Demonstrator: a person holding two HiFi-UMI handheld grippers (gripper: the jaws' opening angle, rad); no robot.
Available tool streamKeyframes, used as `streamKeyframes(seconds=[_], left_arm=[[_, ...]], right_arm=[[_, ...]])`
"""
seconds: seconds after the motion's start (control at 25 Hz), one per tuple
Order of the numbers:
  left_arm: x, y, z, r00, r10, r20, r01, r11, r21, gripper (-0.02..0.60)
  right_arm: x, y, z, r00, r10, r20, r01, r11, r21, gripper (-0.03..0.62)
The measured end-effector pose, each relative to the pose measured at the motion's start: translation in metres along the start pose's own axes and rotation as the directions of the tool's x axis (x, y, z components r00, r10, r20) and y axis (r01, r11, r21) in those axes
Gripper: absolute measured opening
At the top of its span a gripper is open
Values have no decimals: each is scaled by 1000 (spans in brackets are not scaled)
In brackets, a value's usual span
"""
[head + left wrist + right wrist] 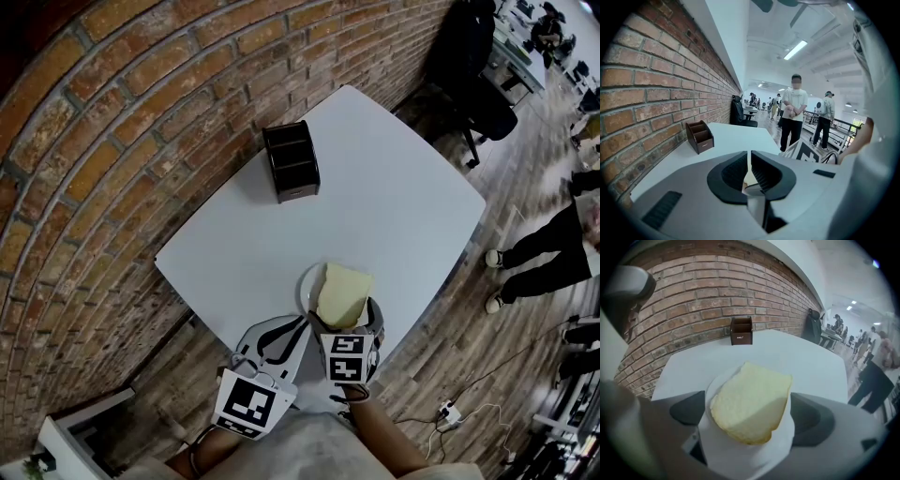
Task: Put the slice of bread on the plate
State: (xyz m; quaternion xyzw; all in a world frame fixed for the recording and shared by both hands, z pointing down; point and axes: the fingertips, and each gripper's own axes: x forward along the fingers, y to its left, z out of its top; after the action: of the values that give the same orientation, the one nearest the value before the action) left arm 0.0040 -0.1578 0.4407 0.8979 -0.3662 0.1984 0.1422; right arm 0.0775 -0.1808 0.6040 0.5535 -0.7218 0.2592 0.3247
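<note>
Bread slice (752, 404) lay on the plate (715, 383). The right claw (750, 413) stood wide open around it, gripping nothing. The left claw (749, 171) pinched the plate's rim. Placement appeared complete, with only withdrawal remaining.

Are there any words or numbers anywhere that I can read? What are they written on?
No text here can be read.
Small pale print on the front of the brown box: too small and blurred to read.
Marker cubes: only black-and-white square patterns, no letters or numbers.
</note>
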Motion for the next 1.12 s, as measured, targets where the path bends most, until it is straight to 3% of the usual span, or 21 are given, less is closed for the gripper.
streamKeyframes(seconds=[0.2,0.56,0.76,1.0,1.12], left_arm=[[-2,-1,1,1000,-2,6,2,1000,2,31],[-7,-2,2,1000,-3,11,3,1000,11,31],[-9,-5,3,1000,-11,18,11,1000,11,31],[-12,-11,2,999,-20,25,20,1000,18,31],[-14,-14,1,999,-25,25,25,1000,16,31]], right_arm=[[-10,1,22,995,-9,104,10,1000,-9,543],[-20,5,36,985,19,170,-24,999,25,522],[-30,9,38,984,20,177,-21,1000,6,381],[-47,10,46,971,7,240,-4,1000,-13,151],[-54,8,49,965,-14,260,20,1000,-18,102]])
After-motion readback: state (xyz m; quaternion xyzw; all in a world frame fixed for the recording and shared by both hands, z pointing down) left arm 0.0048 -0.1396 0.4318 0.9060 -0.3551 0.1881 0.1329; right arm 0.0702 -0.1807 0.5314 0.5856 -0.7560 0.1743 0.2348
